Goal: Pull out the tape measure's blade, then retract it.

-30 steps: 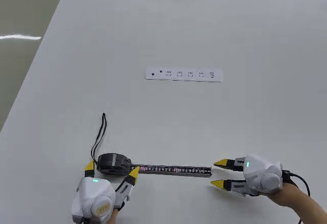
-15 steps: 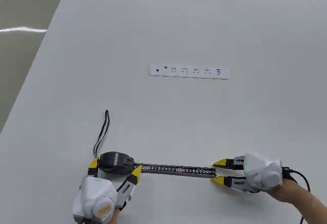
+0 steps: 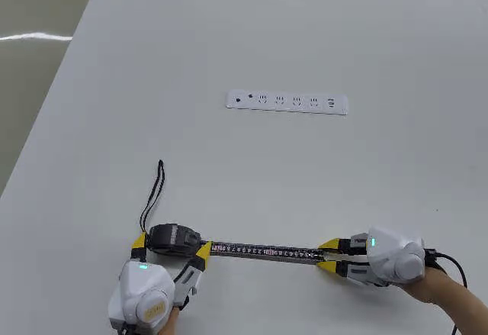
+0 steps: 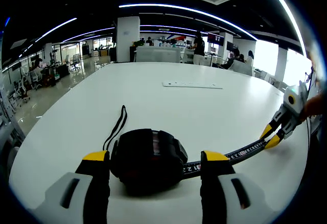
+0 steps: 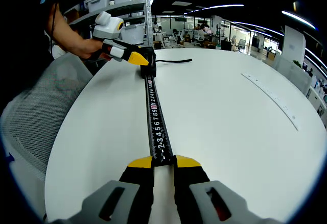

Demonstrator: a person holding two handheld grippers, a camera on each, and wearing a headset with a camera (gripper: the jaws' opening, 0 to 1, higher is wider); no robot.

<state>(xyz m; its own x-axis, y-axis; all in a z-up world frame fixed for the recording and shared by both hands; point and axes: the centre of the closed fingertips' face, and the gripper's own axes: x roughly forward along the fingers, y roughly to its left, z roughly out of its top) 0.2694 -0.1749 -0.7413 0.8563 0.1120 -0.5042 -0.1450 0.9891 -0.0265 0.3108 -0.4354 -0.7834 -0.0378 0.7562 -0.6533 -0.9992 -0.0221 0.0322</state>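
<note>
Since a second ago your right gripper has drawn its jaws in from a wide gape beside the blade's end, and they now pinch that end between the yellow tips with almost no gap left. Your white table spreads well beyond the work, and a white power strip lies flat out towards its middle, well apart from both of your grippers. Your left gripper sits at the near edge with its jaws spread as wide as the tape measure, one yellow tip against each side of the black body, so it has the body held on the tabletop. Your right gripper lies level with it, off to the right, pointing back towards the left one. Between the two runs the blade, pulled out straight and lying flat on the table; in the right gripper view its printed numbers read along its length up to the body. A thin black strap trails from the far side of the tape measure, looped loosely on the table away from you.
</note>
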